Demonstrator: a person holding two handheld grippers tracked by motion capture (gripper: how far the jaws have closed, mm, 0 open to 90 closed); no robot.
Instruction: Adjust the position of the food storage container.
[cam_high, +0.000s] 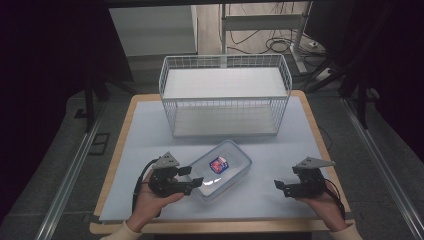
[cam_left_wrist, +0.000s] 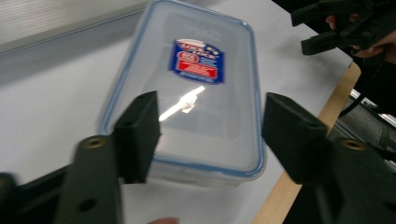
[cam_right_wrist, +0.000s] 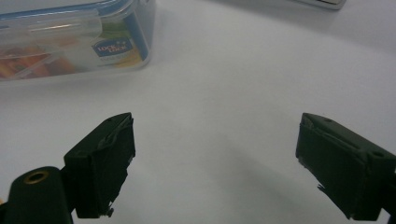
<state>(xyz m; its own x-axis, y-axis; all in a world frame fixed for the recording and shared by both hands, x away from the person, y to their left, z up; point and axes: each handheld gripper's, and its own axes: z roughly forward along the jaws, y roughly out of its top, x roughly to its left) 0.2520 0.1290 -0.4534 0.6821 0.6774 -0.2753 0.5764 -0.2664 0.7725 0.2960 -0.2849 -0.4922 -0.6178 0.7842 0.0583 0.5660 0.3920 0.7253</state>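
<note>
The wire basket (cam_high: 225, 95) is the largest item present; it stands on the far half of the white table cover (cam_high: 150, 145), well apart from both hands, and its near wall blocks any direct push of the container away from the person. The clear plastic container (cam_high: 221, 170), with a blue-edged lid and 1 red-and-blue label, lies flat between basket and table front, angled to the table edge. The left gripper (cam_high: 196, 176) sits at the container's near-left end; in the left gripper view its jaws stand apart on either side of that end, with no pad pressing on it as far as can be judged. Risk: the lid is smooth and glossy, so a grip on 1 corner may slip or swing the container toward the wooden table edge (cam_left_wrist: 299, 182). The right gripper (cam_high: 278, 185), jaws wide apart over bare cover, holds nothing and offers no support.
</note>
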